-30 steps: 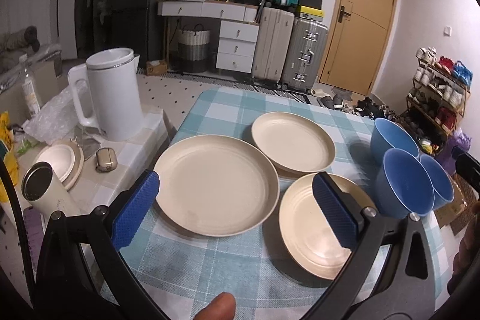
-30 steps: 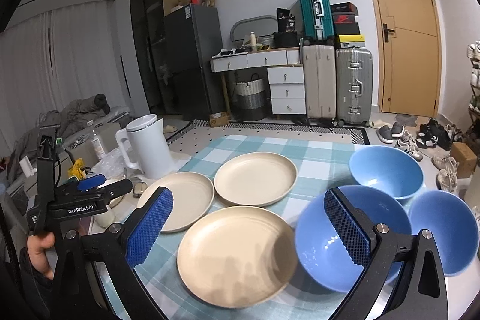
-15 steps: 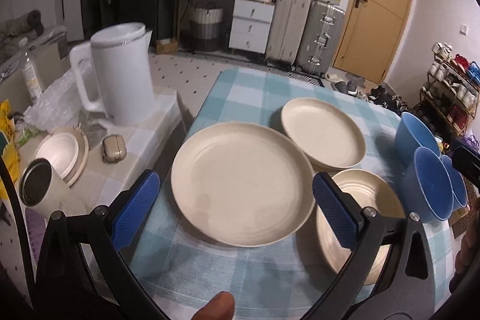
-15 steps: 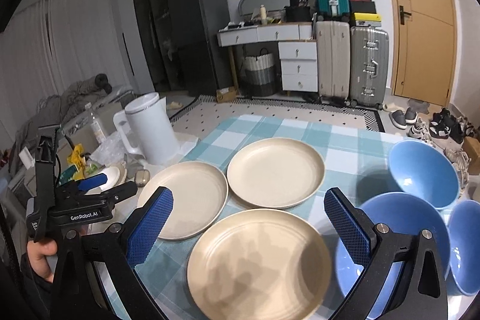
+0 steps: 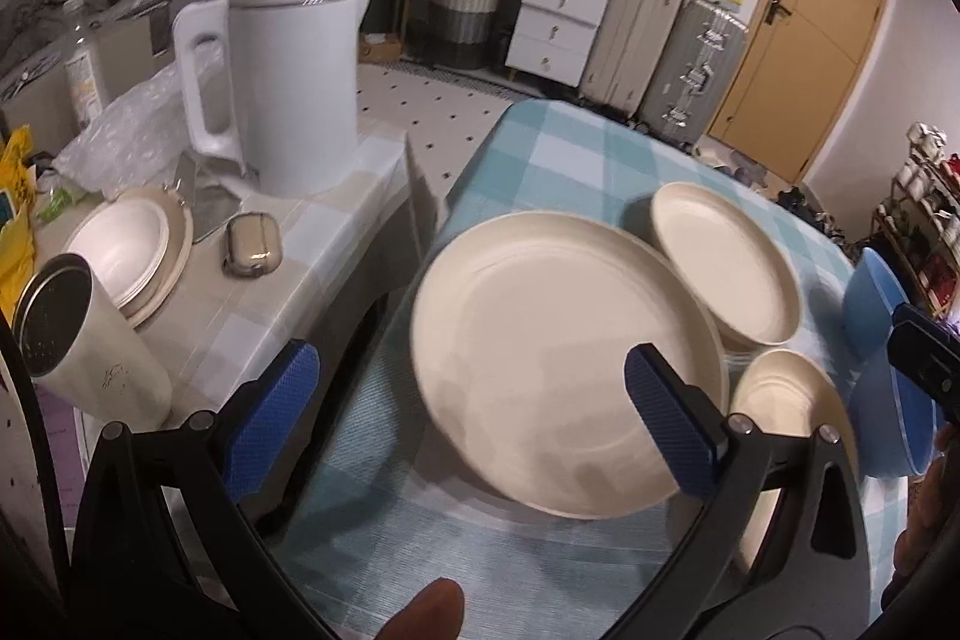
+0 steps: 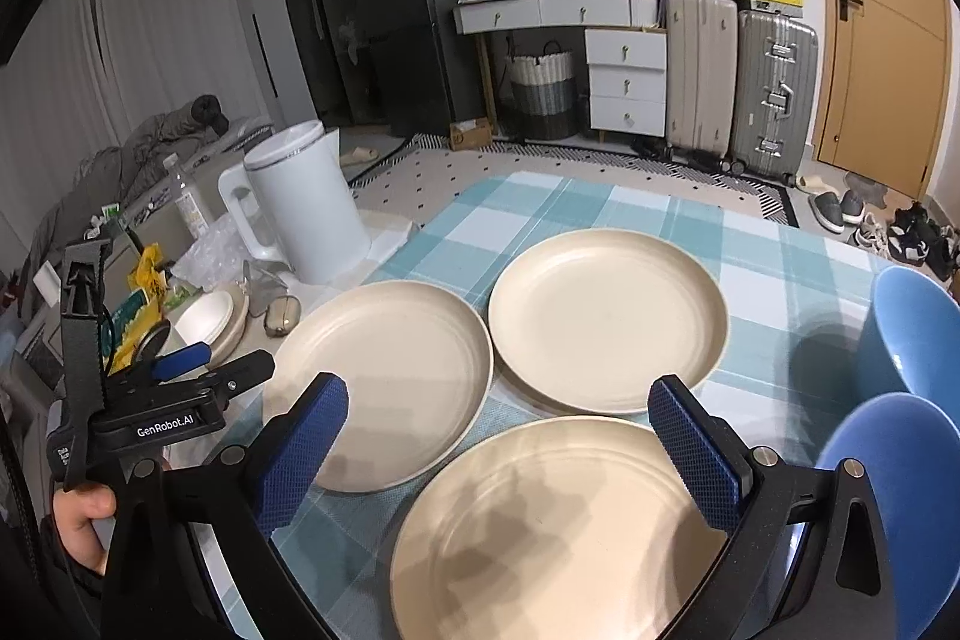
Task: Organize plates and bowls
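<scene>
Three cream plates lie on the blue checked table: a left plate, a far plate and a near plate. Blue bowls stand at the right edge. My left gripper is open and low over the left plate's near left rim, nothing between its fingers. My right gripper is open above the near plate. The left gripper also shows in the right wrist view, held by a hand.
A lower side table to the left carries a white kettle, a steel tumbler, a small stack of white dishes and an earbud case. Suitcases, drawers and a door stand behind.
My left gripper has moved forward and down toward the left plate, which now looms larger. My right gripper has shifted left, from over the blue bowl to over the near plate.
</scene>
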Tool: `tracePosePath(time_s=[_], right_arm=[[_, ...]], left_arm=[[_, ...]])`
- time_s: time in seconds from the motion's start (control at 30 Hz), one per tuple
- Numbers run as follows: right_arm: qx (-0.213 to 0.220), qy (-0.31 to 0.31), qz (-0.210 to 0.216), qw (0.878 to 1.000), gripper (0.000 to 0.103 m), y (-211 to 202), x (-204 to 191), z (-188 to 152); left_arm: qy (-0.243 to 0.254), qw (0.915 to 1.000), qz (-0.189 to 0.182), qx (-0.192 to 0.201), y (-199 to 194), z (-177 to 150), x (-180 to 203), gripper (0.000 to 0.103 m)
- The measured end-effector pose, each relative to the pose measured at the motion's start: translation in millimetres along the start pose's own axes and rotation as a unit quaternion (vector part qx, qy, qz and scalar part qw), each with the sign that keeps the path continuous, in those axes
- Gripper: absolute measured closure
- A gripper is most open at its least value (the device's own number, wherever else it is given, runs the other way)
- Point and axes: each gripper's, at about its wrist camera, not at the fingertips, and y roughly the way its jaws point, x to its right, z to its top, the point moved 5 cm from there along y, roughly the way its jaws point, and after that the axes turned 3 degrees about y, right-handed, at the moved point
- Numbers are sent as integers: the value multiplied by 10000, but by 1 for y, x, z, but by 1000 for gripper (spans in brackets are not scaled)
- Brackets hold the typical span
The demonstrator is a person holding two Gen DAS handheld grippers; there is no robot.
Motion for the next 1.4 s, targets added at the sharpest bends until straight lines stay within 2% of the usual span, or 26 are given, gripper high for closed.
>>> tracePosePath(time_s=[0.13, 0.33, 0.47, 0.6, 0.73, 0.87, 1.07, 1.2, 1.4], right_arm=[[-192, -49, 48, 9998, 1, 22, -4, -2], [-435, -75, 51, 9990, 3, 53, -7, -9], [-617, -143, 73, 9980, 8, 73, -13, -12], [-817, -121, 187, 9964, 17, 94, -18, -15], [-960, -138, 260, 9949, 21, 112, -24, -19], [-1093, -75, 186, 9938, 23, 128, -24, -22], [-1232, -83, 229, 9921, 39, 143, -23, -27], [-1288, -106, 184, 9914, 52, 149, -24, -30], [-1324, -42, 151, 9911, 63, 152, -22, -31]], left_arm=[[-122, 9996, -110, -213, 15, -7, -7, 1], [-111, 9991, 45, -419, 35, -20, -9, 1], [-154, 9986, 101, -489, 41, -24, -13, 1], [-233, 9980, 69, -582, 48, -27, -19, 8], [-285, 9971, -41, -708, 51, -29, -21, 17], [-269, 9971, -22, -714, 53, -30, -21, 21], [-290, 9970, 14, -720, 52, -31, -22, 27], [-285, 9970, 100, -719, 54, -31, -24, 35], [-328, 9970, 158, -679, 51, -30, -30, 49]])
